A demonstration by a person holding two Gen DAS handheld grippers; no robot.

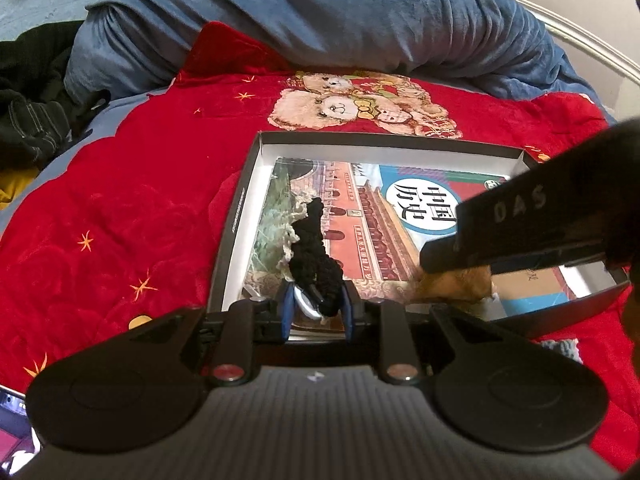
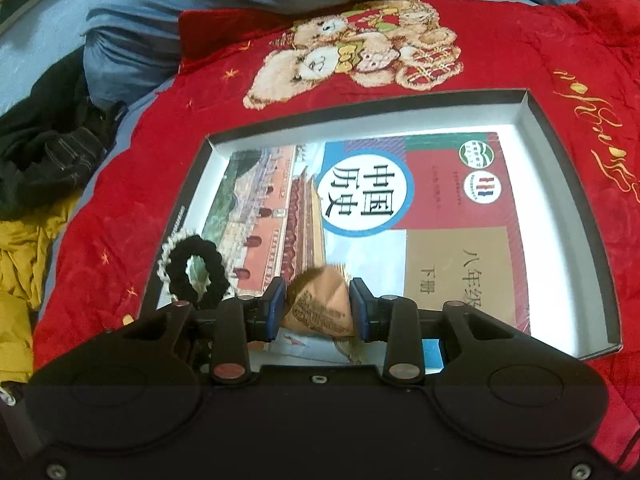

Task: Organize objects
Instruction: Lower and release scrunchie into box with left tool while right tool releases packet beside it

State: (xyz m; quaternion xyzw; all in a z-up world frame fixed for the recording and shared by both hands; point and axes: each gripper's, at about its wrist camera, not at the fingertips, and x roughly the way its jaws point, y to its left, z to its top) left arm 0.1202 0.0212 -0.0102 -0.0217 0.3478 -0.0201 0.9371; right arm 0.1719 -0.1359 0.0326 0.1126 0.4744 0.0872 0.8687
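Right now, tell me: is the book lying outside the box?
No, the book lies flat inside the open box, its walls around it.

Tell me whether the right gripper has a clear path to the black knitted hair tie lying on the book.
Probably not yet: the right gripper is shut on a tan printed packet, and the black hair tie sits between the left gripper's pads.

Two wrist fisheyes, close, angled down, both over the box.
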